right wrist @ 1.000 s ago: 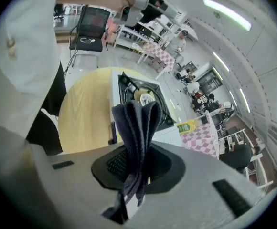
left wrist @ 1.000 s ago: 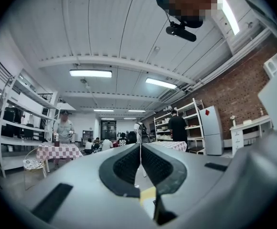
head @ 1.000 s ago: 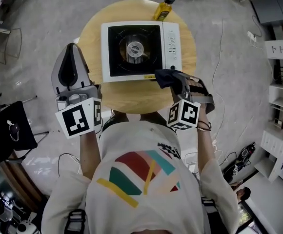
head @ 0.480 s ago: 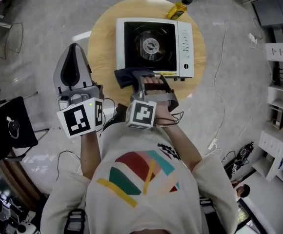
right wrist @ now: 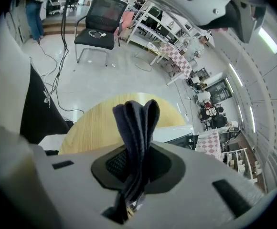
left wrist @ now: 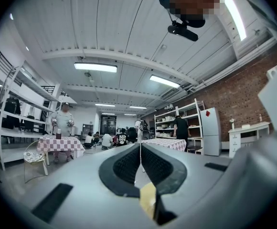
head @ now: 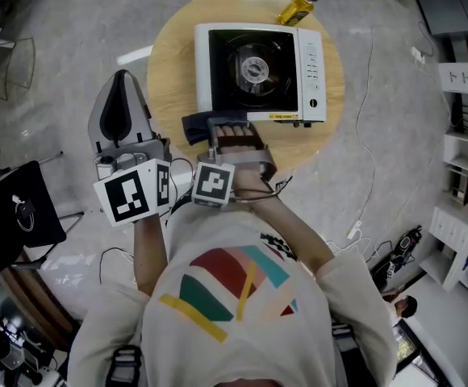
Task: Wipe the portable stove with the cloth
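The portable stove (head: 258, 71) is white with a black top and a round burner, and it sits on the round wooden table (head: 169, 63). My right gripper (head: 212, 127) is over the table just in front of the stove's near left corner, shut on a folded dark blue cloth (head: 195, 126). In the right gripper view the cloth (right wrist: 136, 118) stands up between the jaws, with the stove's white edge (right wrist: 176, 133) beyond it. My left gripper (head: 121, 79) hangs left of the table, off its edge, shut and empty (left wrist: 140, 149).
A yellow bottle (head: 297, 9) with a dark cap stands on the table behind the stove's far right corner. The stove's control panel and knob (head: 312, 63) run down its right side. A black chair (right wrist: 100, 25) and cables lie on the floor around.
My right gripper has carried the cloth leftwards along the stove's front, from its near right corner to its near left corner. The left gripper has stayed put.
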